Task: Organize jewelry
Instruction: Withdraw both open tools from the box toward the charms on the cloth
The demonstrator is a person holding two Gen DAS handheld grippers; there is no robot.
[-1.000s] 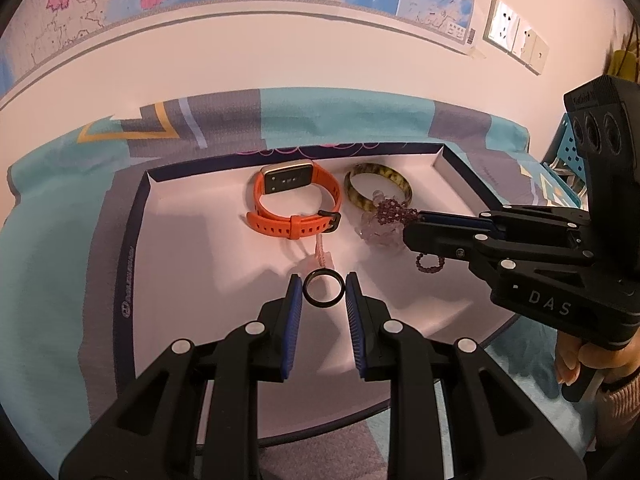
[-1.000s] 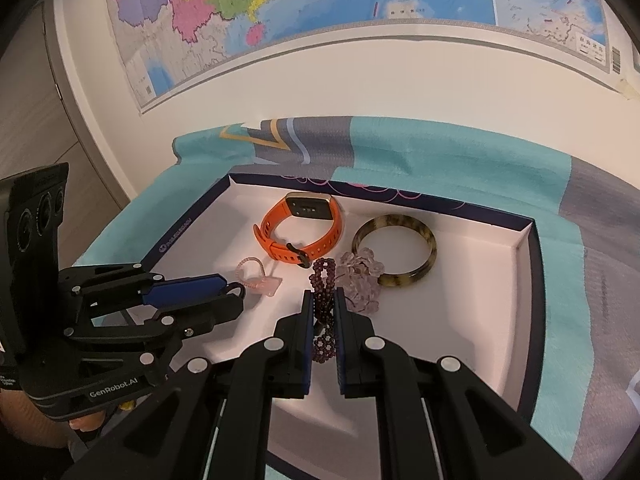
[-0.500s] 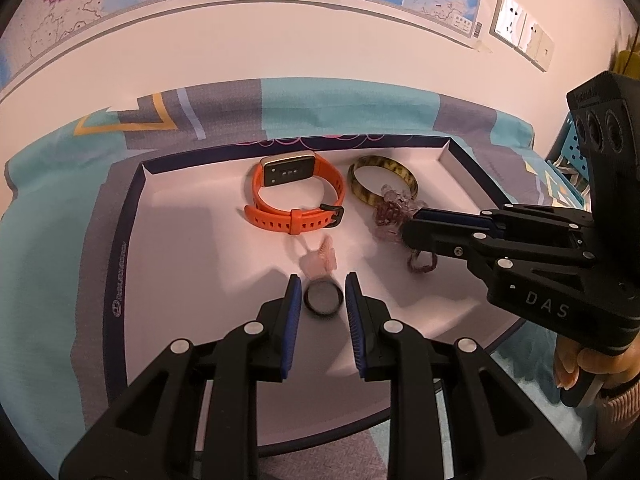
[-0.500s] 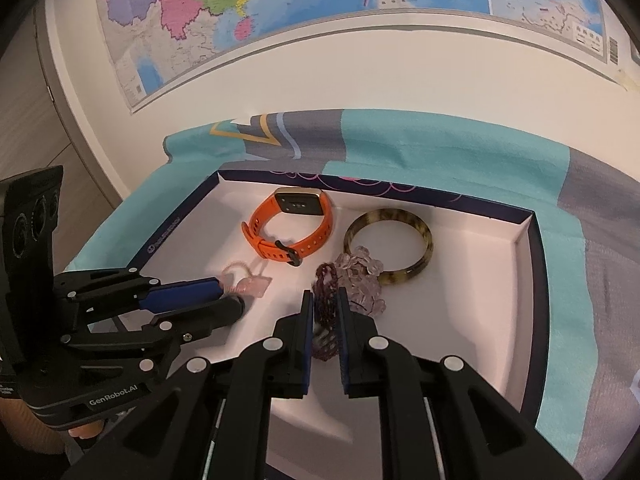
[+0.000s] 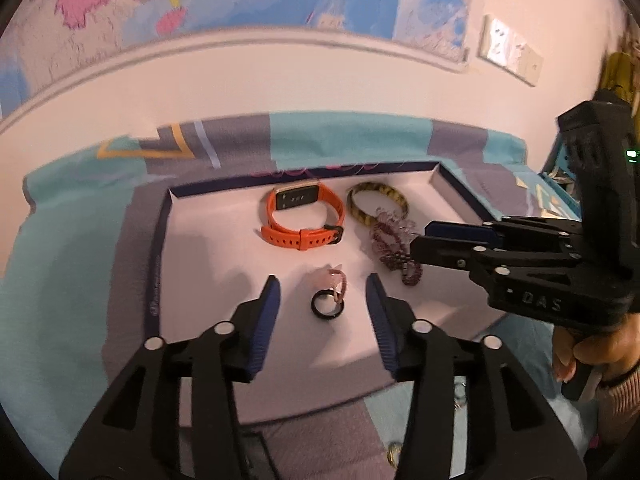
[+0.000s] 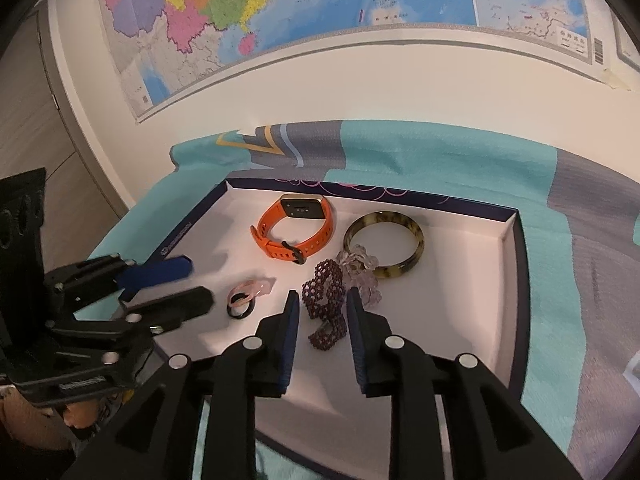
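Note:
A white tray with a navy rim (image 5: 160,248) (image 6: 516,260) holds the jewelry. A black ring (image 5: 327,320) (image 6: 244,313) lies flat on its floor, touching a pink ring (image 5: 336,280) (image 6: 256,290). My left gripper (image 5: 323,284) (image 6: 198,283) straddles the black ring; its jaws are opening and the pads stand clear of it. A dark red beaded bracelet (image 6: 324,284) (image 5: 394,260) lies between the opening jaws of my right gripper (image 6: 323,298) (image 5: 422,240), not pressed. Farther back are an orange watch (image 5: 304,216) (image 6: 296,228), a tortoiseshell bangle (image 5: 360,212) (image 6: 416,240) and pale beads (image 6: 360,268).
The tray rests on a teal and grey cloth (image 5: 60,280) (image 6: 560,300) against a white wall with a map (image 6: 280,8). Wall sockets (image 5: 508,56) sit at the upper right. A person's hand (image 5: 576,356) holds the right gripper's handle.
The left jaws have spread and let go of the black ring, which now lies beside the pink ring. The right jaws have parted from the dark red bracelet. The left gripper drew back slightly.

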